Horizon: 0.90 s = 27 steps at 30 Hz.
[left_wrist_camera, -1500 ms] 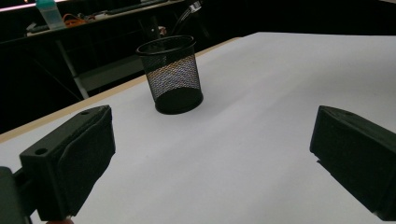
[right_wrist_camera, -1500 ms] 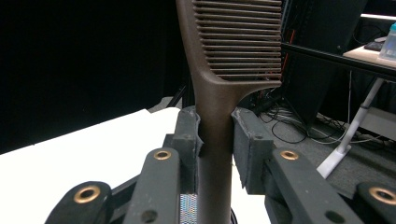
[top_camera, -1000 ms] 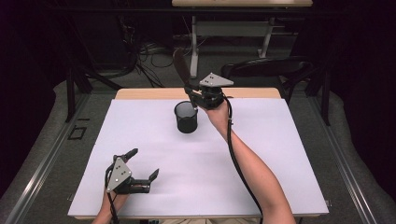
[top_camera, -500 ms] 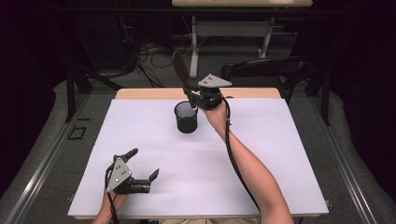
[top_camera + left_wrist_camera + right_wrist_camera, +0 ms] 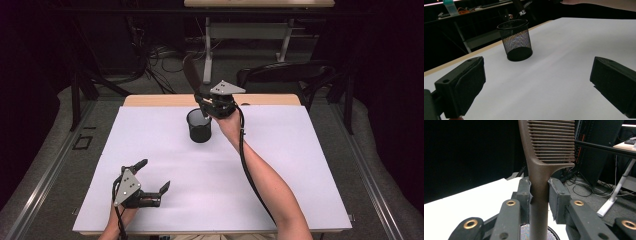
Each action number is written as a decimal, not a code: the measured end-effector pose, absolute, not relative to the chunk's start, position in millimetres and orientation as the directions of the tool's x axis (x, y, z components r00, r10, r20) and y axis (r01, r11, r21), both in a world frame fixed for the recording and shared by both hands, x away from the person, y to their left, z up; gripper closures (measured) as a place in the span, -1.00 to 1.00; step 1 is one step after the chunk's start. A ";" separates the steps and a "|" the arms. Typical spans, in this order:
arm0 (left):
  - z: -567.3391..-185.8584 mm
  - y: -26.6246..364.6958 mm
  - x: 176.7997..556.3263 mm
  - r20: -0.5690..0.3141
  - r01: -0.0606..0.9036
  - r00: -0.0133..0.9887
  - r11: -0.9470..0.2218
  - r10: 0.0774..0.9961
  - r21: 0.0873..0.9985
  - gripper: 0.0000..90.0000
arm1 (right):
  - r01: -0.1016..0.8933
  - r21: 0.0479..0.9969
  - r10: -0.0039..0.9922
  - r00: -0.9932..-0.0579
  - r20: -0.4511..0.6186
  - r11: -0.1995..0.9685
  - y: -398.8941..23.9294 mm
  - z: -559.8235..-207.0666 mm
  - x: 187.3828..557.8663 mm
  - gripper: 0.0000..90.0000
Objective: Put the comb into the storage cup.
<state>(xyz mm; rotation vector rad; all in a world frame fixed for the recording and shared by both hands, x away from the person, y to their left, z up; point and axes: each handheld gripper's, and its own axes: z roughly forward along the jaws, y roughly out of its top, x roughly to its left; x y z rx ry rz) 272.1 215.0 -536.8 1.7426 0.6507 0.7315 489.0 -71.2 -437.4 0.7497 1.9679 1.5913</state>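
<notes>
**Comb over the cup at the far edge**

On my table [image 5: 300, 150], the mesh cup [image 5: 200, 126] stands near the far edge, about mid-width. My right gripper [image 5: 212, 102] hangs just behind and above it, with the comb [image 5: 541, 170] upright between its pads, teeth end up, handle end over the cup's mouth. My left gripper [image 5: 152, 177] rests near the front left corner, well apart from the cup.

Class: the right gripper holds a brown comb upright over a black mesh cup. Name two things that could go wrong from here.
1. The right gripper clamps the brown plastic comb on its narrow handle alone, so it might tilt or slip.
2. The black wire-mesh cup stands free on the white table; the open left gripper is far off, so a bump could topple it.
</notes>
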 end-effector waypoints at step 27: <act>-536.8 214.9 272.3 0.157 0.068 0.663 -0.268 0.732 0.961 -1.00 | 0.121 0.976 0.684 -0.728 -0.035 0.179 -66.2 -446.8 493.7 0.61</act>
